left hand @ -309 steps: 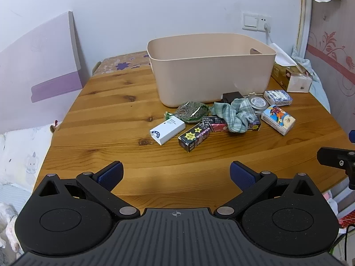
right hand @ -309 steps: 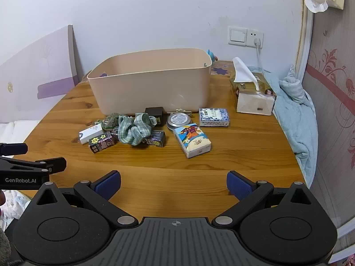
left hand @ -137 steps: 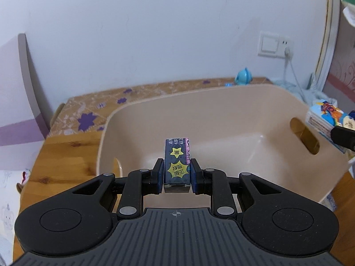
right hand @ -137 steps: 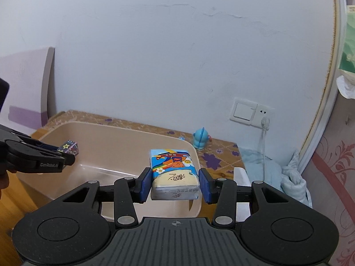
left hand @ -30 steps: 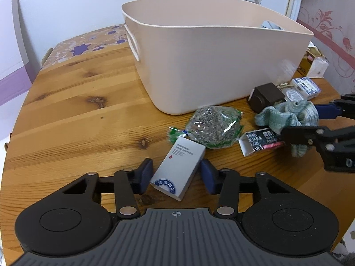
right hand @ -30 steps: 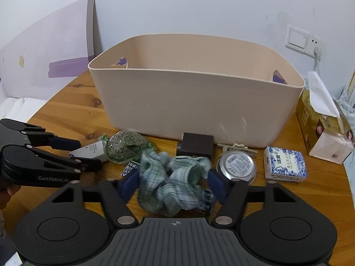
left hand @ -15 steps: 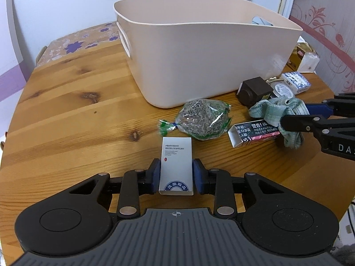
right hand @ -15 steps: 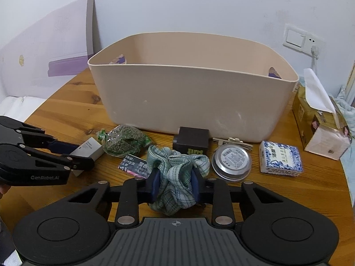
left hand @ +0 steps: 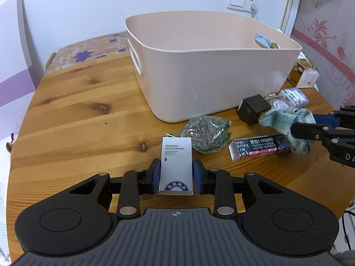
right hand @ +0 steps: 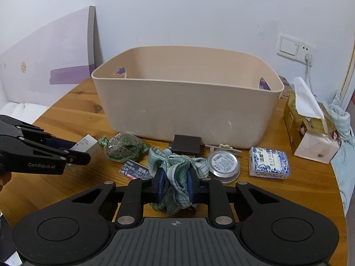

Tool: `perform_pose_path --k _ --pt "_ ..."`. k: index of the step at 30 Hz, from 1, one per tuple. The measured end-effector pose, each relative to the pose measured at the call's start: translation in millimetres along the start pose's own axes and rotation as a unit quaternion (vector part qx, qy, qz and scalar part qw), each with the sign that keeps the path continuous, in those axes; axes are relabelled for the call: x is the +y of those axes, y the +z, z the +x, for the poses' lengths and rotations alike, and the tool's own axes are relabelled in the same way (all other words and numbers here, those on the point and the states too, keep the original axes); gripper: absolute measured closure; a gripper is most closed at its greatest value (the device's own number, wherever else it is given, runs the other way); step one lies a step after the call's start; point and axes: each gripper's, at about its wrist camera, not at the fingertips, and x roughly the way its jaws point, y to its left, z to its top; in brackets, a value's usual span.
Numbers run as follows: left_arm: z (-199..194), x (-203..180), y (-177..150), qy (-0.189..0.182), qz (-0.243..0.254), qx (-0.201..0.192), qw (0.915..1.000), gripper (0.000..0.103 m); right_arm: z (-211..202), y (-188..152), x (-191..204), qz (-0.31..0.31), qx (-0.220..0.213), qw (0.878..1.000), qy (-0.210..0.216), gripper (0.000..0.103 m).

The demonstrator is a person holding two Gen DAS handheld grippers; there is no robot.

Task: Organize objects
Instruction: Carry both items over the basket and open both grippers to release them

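Note:
My left gripper (left hand: 176,175) is shut on a white box printed "Preferred Hotel Supplies" (left hand: 176,164) and holds it above the wooden table (left hand: 77,119), in front of the beige plastic bin (left hand: 210,71). My right gripper (right hand: 175,182) is shut on a green checked cloth (right hand: 175,177), lifted a little off the table (right hand: 310,184) in front of the bin (right hand: 186,108). The cloth also shows in the left wrist view (left hand: 286,119), and the white box in the right wrist view (right hand: 87,143).
On the table before the bin lie a green-grey packet (left hand: 205,134), a dark printed box (left hand: 259,147), a black adapter (right hand: 186,147), a round tin (right hand: 224,163) and a blue-patterned pack (right hand: 268,163). A tissue box (right hand: 310,133) stands at right.
Both grippers closed on their objects, the left on the white box, the right on the cloth, and have lifted them slightly toward the bin.

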Motion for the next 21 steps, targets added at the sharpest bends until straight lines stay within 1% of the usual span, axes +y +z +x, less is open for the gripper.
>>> perform_pose_path --k 10,16,21 --pt "-22 5 13 0.004 -0.010 -0.031 0.9995 0.071 -16 0 -9 0.012 -0.022 1.000 -0.005 0.083" --pt "-37 7 22 -0.001 -0.018 -0.053 0.9984 0.071 -23 4 -14 0.011 -0.034 0.999 -0.008 0.083" --pt "-49 5 32 -0.004 -0.015 -0.075 0.9970 0.071 -32 9 -15 0.010 -0.049 0.999 -0.012 0.083"
